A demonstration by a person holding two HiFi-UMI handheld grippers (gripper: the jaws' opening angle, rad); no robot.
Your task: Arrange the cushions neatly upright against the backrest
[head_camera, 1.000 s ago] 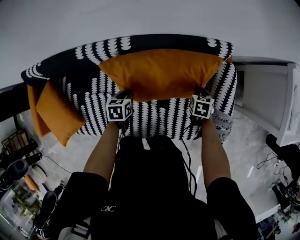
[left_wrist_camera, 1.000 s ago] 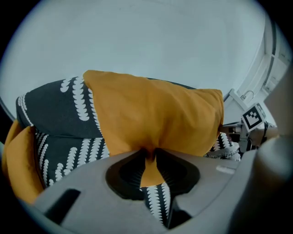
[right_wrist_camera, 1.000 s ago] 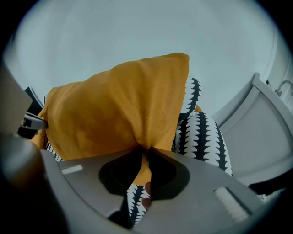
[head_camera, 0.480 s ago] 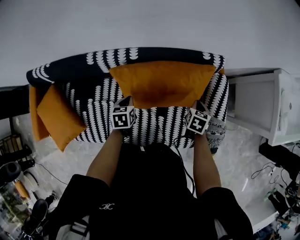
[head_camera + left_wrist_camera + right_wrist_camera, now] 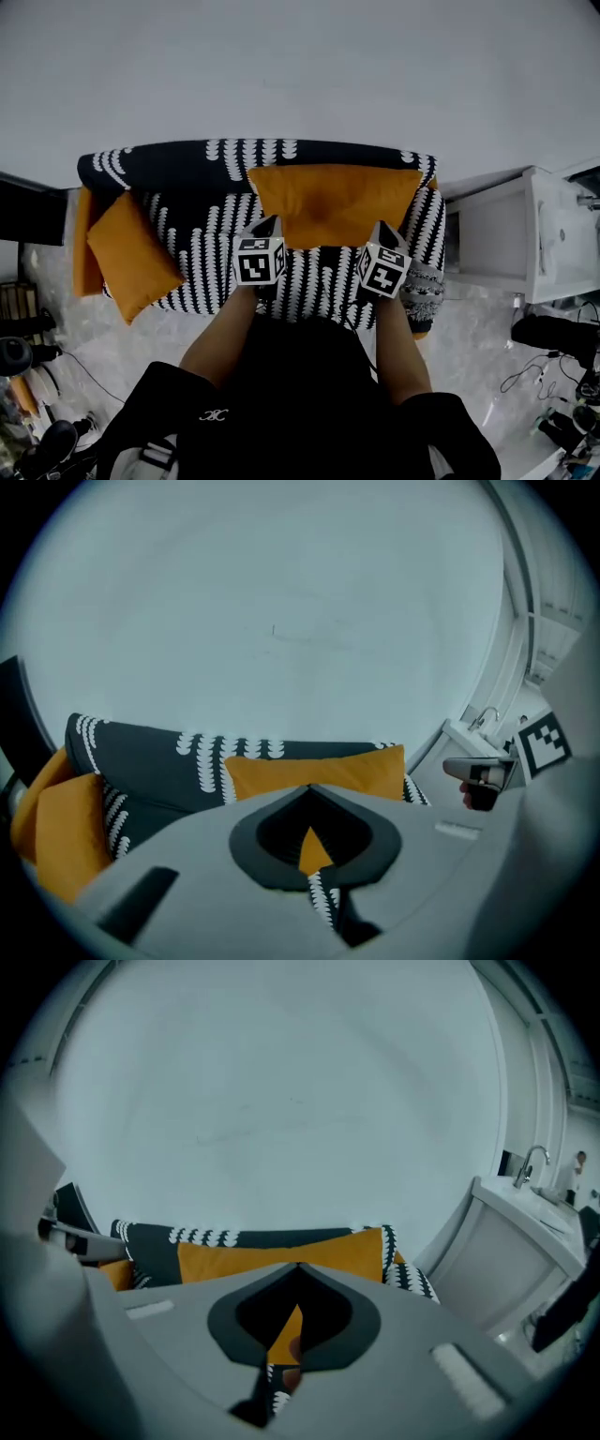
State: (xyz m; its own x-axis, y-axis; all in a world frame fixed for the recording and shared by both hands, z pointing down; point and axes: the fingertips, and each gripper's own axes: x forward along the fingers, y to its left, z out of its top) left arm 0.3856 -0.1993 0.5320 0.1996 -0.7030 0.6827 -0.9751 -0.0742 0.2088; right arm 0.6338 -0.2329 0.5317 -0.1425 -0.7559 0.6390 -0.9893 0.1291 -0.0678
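Orange cushion [image 5: 333, 202] sits centre frame against the sofa [image 5: 211, 272] backrest [image 5: 178, 167], long axis left-right along it, face toward the camera. Left gripper [image 5: 271, 225] and right gripper [image 5: 382, 231] have their fingers [image 5: 187, 855] clamped fully together, pinching its lower-left and lower-right corners. Second cushion [image 5: 131, 253] leans at the sofa's left end.

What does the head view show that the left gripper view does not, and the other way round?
Only the head view: the person's forearms. Only the left gripper view: the left gripper has its jaws shut, empty. Both: the patterned sofa, the orange cushion upright against its backrest, a second orange cushion at its left end, the right gripper.
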